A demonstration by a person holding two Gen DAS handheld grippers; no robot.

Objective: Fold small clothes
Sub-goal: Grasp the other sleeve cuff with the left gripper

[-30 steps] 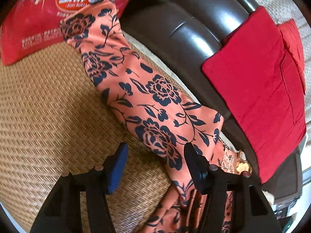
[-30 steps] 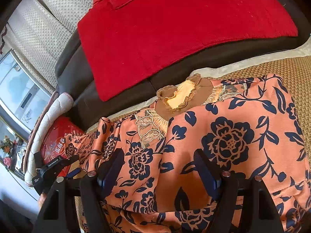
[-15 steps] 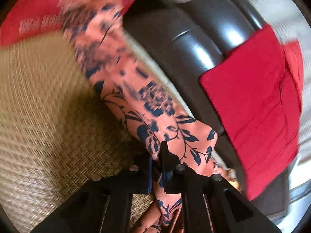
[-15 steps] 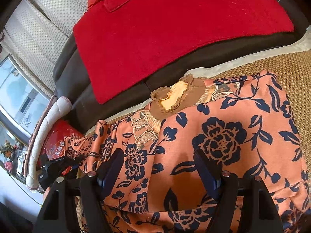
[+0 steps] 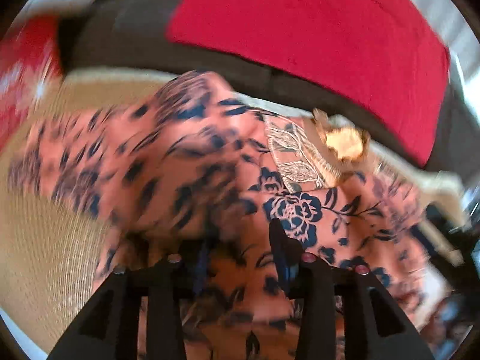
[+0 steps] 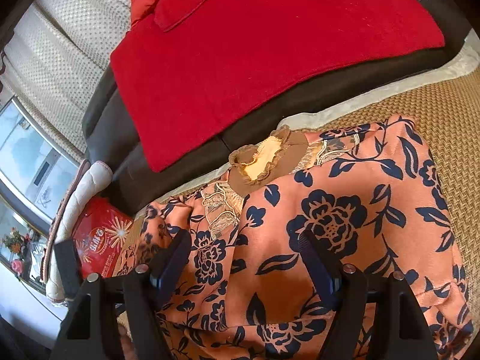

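L tongs part-open over blurred top; grip unclear. R tongs spread, hovering. Lay sleeve flat across body, edges aligned.

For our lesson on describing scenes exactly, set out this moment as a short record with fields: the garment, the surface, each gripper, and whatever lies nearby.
garment: orange floral top, brown ruffled collar, left sleeve bunched toward the body
surface: woven mat on a dark sofa
left gripper: over the garment; picture blurred, grip cannot be told
right gripper: open, fingers apart over the garment
nearby: red cushion on the sofa back, red snack bag at the left end
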